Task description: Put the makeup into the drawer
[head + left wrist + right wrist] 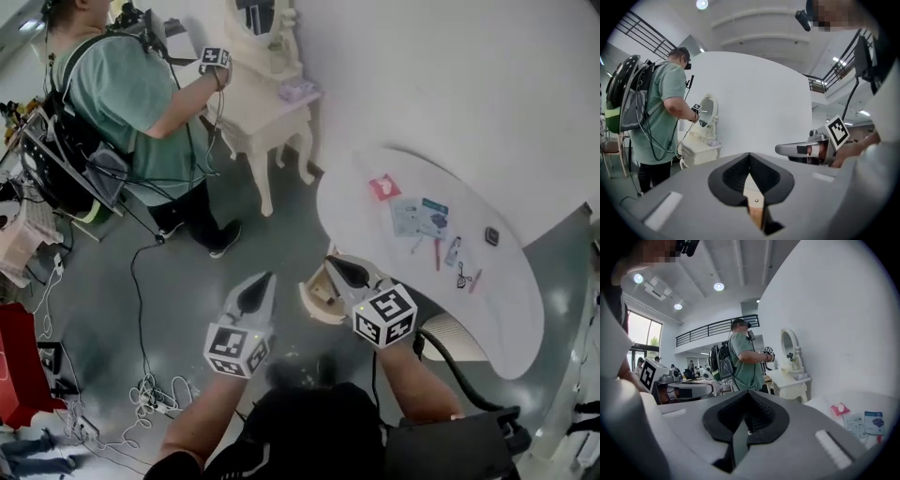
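A smooth white table [511,319] with a rounded edge fills the right of the head view; a person [122,94] in a green shirt stands at a cream, carved dressing table [267,112] with an oval mirror [789,344]; the left gripper [265,278] and right gripper [335,262], grey with dark ribbed pads [731,176], hang beside the white table, both closed on nothing; the makeup [412,217] lies on the tabletop: flat blue-and-white sachets [433,214], a red packet [383,187], slim tubes [451,251], a small dark square [491,235]

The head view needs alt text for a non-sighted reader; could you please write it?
The left gripper and right gripper, both shut and empty, hover over grey floor beside a white oval table holding makeup items. Another person in green stands at a dressing table.
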`<state>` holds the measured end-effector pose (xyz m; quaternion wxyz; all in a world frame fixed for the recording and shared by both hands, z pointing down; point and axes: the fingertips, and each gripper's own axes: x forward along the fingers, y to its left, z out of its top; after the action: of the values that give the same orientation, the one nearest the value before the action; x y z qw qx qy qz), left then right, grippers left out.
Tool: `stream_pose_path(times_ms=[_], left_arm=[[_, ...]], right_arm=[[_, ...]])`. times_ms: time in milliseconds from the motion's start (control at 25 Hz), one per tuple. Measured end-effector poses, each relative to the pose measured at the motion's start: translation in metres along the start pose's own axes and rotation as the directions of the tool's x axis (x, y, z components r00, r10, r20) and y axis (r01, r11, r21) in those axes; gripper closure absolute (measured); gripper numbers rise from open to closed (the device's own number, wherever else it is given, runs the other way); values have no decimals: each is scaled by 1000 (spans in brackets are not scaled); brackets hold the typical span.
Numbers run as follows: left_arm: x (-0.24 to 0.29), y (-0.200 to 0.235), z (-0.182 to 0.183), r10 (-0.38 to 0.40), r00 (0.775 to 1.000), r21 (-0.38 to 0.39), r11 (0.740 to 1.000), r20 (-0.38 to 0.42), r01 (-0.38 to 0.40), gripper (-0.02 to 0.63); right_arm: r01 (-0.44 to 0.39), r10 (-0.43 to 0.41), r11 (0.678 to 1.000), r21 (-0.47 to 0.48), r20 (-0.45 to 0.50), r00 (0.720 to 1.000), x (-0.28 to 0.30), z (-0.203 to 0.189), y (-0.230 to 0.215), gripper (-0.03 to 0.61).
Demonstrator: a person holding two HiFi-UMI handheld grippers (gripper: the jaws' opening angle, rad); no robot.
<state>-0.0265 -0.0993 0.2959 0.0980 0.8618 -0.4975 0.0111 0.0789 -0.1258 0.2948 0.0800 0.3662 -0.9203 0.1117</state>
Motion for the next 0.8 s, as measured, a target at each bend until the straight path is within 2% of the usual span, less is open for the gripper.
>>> stream_pose_path(times_ms=[240,360,800], left_arm=[[-8,-12,33,-81,996,52,996,34,79,614],[-11,-14,45,-98,995,78,992,37,95,614],[-18,-7,84,-22,989,77,997,144,11,614]], right_arm=[[12,-9,999,-40,79,997,-11,43,14,577],[19,-13,998,-58,99,995,-14,54,19,577],[27,-18,998,-60,148,989,-24,70,25,577]])
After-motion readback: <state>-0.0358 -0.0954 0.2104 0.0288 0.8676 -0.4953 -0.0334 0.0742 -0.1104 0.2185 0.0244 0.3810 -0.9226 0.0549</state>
